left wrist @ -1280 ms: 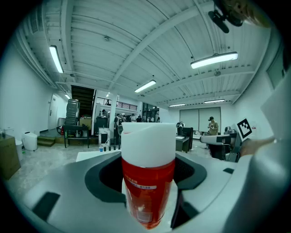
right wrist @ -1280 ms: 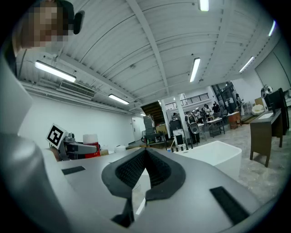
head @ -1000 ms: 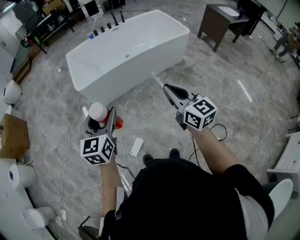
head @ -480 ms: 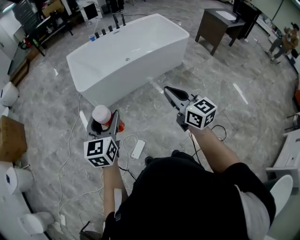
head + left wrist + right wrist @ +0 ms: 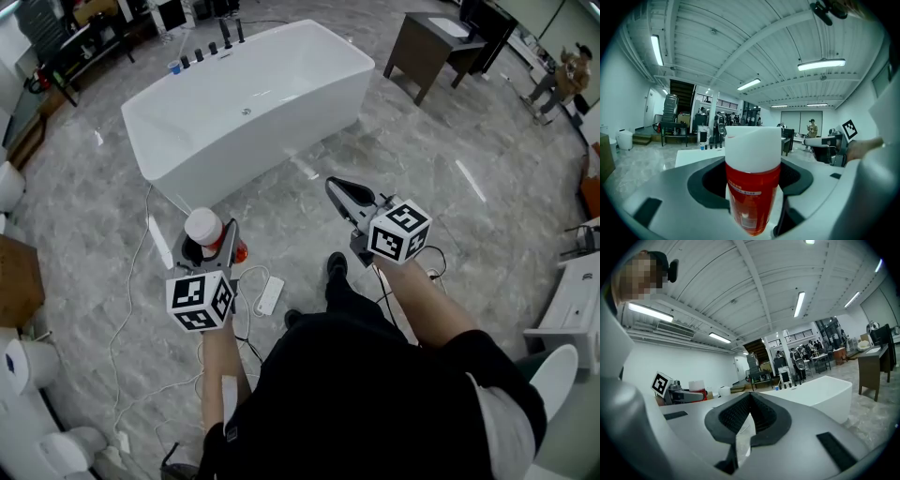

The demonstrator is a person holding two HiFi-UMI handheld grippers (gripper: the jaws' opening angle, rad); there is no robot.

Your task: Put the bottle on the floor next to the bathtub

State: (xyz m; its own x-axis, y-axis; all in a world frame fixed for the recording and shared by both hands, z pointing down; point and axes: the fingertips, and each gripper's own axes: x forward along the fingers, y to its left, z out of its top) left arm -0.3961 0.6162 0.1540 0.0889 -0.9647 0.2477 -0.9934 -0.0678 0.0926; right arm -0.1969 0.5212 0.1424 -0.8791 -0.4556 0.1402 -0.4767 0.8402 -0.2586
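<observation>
A red bottle (image 5: 204, 228) with a white cap stands upright between the jaws of my left gripper (image 5: 206, 238), which is shut on it and holds it in the air above the floor. In the left gripper view the bottle (image 5: 753, 187) fills the middle, clamped by both jaws. The white bathtub (image 5: 246, 109) lies ahead on the grey stone floor, a short way beyond the bottle. My right gripper (image 5: 339, 188) is shut with nothing in it, held to the right of the bottle. From the right gripper view the bathtub (image 5: 816, 391) shows ahead.
A white power strip (image 5: 269, 294) and loose cables lie on the floor by the person's feet. A dark wooden desk (image 5: 434, 41) stands right of the tub. Toilets (image 5: 11, 183) and boxes line the left edge. Grey floor lies between me and the tub.
The view has shifted as the person steps forward; one foot now shows ahead. Both grippers keep their pose, the bottle still held.
</observation>
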